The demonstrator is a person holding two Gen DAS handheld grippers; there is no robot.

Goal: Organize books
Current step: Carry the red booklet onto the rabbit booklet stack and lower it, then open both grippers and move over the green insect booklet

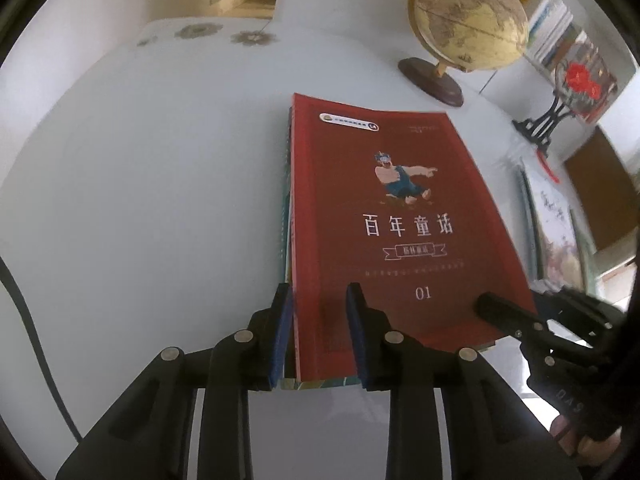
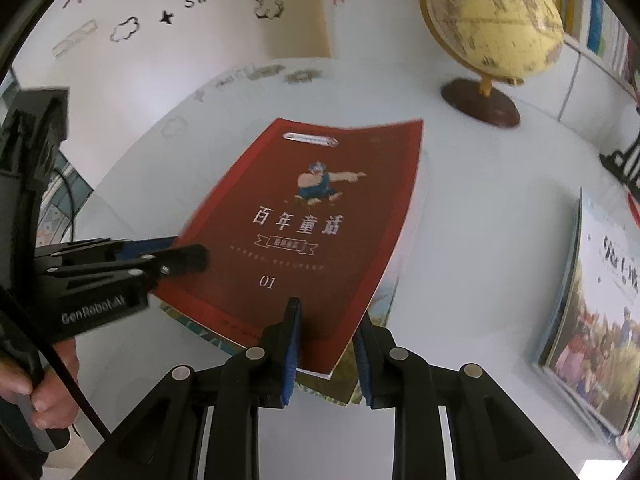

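A red book (image 1: 400,220) with a cartoon figure and "01" on its cover tops a small stack of books (image 1: 286,208) lying flat on the white table (image 1: 140,200). My left gripper (image 1: 320,300) straddles the stack's near left corner: one finger is beside the spines, the other over the cover. Its jaws stand a little apart and grip nothing. My right gripper (image 2: 328,324) straddles the red book's (image 2: 304,220) near right corner, jaws narrowly apart, pads not visibly pressing. An illustrated book (image 2: 380,304) shows beneath. Each gripper appears in the other's view, my left gripper (image 2: 180,256) and my right gripper (image 1: 504,312).
A yellow globe (image 1: 468,20) on a dark wooden base stands at the back right. A black stand with a red ornament (image 1: 576,88) is further right. Another picture book (image 2: 600,300) lies at the right. Shelves of books (image 1: 560,32) line the far right wall. A hand (image 2: 44,392) holds the left gripper's handle.
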